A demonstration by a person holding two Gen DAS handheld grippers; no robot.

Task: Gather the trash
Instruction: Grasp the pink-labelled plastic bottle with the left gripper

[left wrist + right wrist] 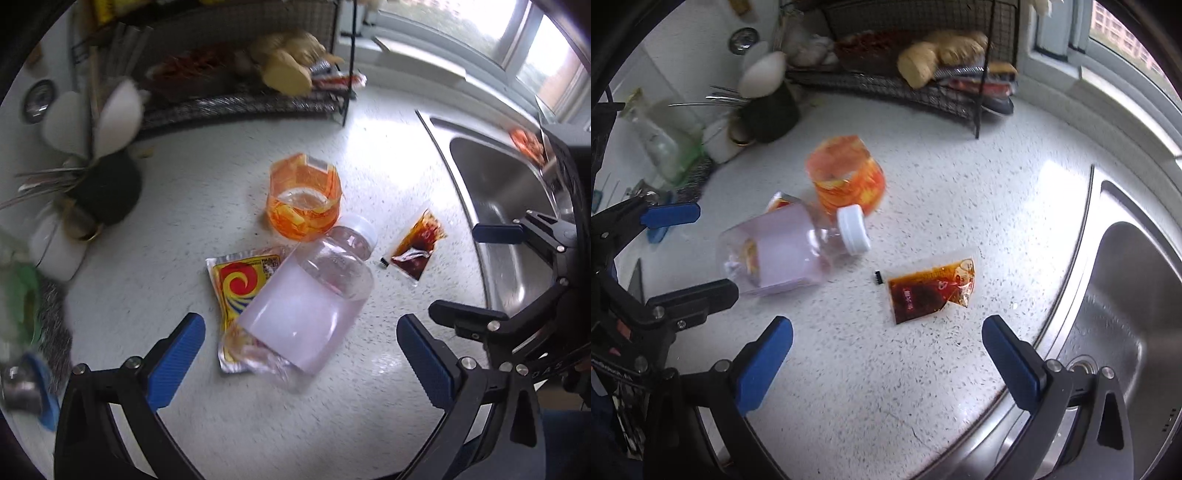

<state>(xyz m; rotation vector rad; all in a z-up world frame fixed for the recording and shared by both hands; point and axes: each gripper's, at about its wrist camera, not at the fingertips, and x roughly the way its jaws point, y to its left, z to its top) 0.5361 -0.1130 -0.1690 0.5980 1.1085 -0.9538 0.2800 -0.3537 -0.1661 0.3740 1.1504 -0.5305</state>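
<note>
With both the left gripper (301,363) and the right gripper (886,363) spread wide and holding nothing, the empty plastic bottle (310,295) lying on the counter (207,192) over a yellow sachet (236,280) looks light, slick and crushable, best pinched across its labelled middle.

Very little can be read. White characters run along the dark sauce packet (929,291) near the middle of the right wrist view, too blurred to make out. The yellow packet (242,284), centre-left in the left wrist view, shows a red swirl emblem and a small illegible printed label.
</note>
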